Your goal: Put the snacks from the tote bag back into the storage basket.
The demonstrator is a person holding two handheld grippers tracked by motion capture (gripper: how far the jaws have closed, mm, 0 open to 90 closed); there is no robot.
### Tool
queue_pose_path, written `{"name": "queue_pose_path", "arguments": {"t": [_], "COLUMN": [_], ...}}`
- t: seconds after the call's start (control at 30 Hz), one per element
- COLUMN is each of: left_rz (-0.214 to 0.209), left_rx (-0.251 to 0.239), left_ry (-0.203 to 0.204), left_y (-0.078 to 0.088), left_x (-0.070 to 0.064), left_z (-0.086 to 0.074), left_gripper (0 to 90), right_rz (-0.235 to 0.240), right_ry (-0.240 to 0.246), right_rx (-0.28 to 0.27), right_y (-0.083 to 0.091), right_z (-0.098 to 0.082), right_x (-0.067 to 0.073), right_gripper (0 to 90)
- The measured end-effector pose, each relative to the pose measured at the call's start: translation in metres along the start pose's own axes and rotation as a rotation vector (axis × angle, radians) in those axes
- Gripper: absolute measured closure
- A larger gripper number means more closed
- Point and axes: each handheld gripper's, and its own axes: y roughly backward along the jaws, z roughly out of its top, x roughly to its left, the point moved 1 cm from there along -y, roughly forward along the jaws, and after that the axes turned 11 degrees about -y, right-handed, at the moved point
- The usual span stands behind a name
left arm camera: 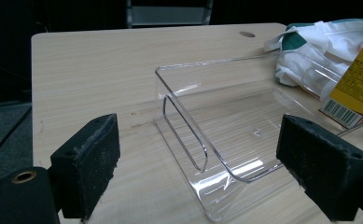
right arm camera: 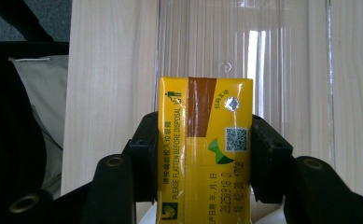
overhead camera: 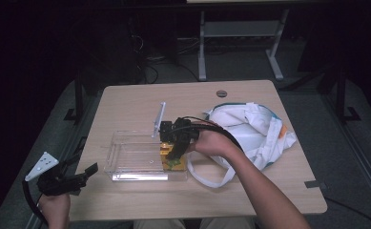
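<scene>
The yellow carton (right arm camera: 205,149) is showing "PLEASE FLATTEN BEFORE DISPOSAL" (running sideways) and a QR code at three o'clock.

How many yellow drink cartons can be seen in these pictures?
1. The yellow carton is held in the right gripper over the clear tray. More may be hidden inside the white bag.

- Drink carton (right arm camera: 205,149): yellow, with a brown stripe down its top, green logo marks, a black QR code, dark print and a silver straw seal.
- Storage bin (left arm camera: 226,126): clear, colourless plastic.
- Tote bag (overhead camera: 250,131): white with teal trim and an orange patch.
- Bench (overhead camera: 135,100): pale wood grain.
- Claw pads (left arm camera: 88,163): black.
</scene>
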Motion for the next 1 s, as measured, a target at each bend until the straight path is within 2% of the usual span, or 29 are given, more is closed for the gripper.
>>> {"name": "queue_pose_path", "arguments": {"t": [1.0], "left_rz": [0.009], "left_rx": [0.003], "left_ry": [0.003], "left_y": [0.000], "left_x": [0.000], "left_z": [0.000], "left_gripper": [13.0], "right_rz": [0.015], "right_ry": [-0.027], "right_rx": [0.029], "right_y": [-0.025], "right_z": [-0.014], "right_x": [-0.002], "right_gripper": [51.8]}}
